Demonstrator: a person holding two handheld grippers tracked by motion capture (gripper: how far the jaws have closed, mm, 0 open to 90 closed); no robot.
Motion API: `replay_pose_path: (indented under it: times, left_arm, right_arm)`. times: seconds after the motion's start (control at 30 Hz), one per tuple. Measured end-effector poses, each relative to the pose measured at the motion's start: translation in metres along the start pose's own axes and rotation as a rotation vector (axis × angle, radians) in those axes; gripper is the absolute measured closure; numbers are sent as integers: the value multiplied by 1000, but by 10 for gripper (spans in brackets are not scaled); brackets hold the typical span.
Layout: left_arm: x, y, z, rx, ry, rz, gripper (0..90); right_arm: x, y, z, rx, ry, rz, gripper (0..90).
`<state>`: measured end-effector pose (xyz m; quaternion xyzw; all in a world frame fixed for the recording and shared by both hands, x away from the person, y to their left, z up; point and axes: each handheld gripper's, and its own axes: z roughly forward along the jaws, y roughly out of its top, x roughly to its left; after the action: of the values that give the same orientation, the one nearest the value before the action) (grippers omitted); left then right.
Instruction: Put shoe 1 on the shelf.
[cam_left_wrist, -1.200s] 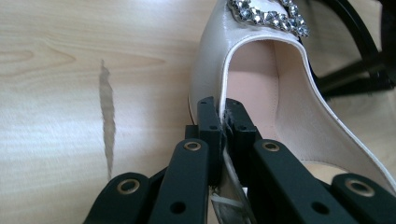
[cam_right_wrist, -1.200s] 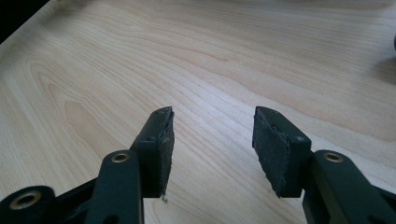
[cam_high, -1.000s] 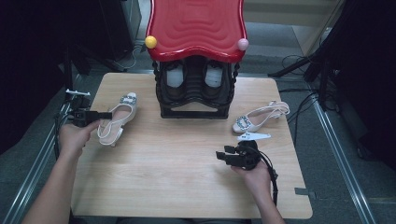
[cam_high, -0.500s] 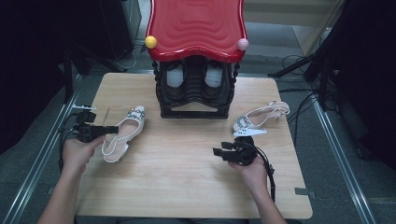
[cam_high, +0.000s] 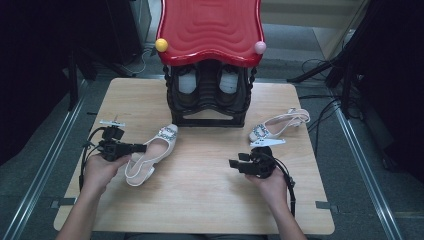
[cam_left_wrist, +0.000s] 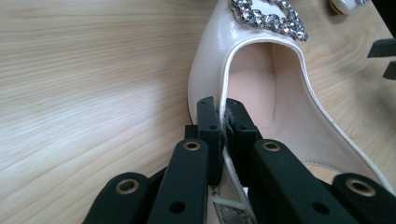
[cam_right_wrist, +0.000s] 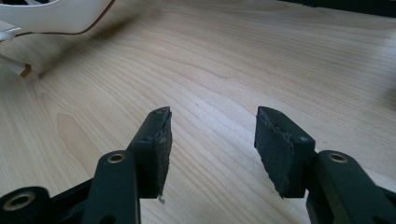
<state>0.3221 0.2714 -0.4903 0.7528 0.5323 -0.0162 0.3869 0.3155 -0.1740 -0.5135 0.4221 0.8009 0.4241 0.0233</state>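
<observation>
Two tools over one pale wooden worktop.
Left tool is clamped on the side wall of the glossy cream slingback shoe with a rhinestone buckle, which lies left of centre, toe toward the black shoe rack with a red wavy top. Right tool stands open, nothing between its pads; a matching second cream shoe lies near it.

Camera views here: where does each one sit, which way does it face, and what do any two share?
High view: above the table, looking forward and down; both forearms, left gripper, right gripper.
Left gripper view: rides the left gripper, along jaws shut on the cream shoe.
Right gripper view: rides the right gripper, open jaws over bare wood.
Shared: high and left gripper views both show that shoe.
</observation>
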Motion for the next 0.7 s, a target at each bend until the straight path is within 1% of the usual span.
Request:
replay_pose_path:
  times: [0.03, 0.1, 0.17, 0.3, 0.33, 0.4, 0.47, 0.6, 0.7]
  left_arm:
    - [-4, 1, 4, 3, -15, 9, 874]
    - [-11, 4, 10, 14, -32, 23, 874]
    - [-17, 7, 17, 24, -47, 41, 873]
    - [-29, 13, 29, 43, -83, 62, 871]
    - [-32, 15, 31, 45, -93, 69, 872]
    - [-38, 17, 37, 59, -120, 83, 871]
    - [-44, 20, 42, 72, -136, 101, 871]
    - [-59, 24, 53, 98, -150, 149, 869]
    - [-69, 27, 63, 111, -171, 165, 868]
  right_arm:
    - [0, -1, -1, 1, -4, -2, 472]
    - [0, -3, -3, 4, -9, 6, 468]
    - [-1, -6, -5, -7, -16, 9, 468]
    - [-2, -11, -10, -10, -29, 29, 468]
    - [-2, -13, -11, -10, -32, 27, 468]
    - [-3, -16, -13, -12, -40, 29, 468]
    - [-2, -18, -15, -9, -47, 39, 467]
    - [-3, -23, -20, -12, -58, 46, 466]
    - [-4, -27, -23, -17, -67, 55, 466]
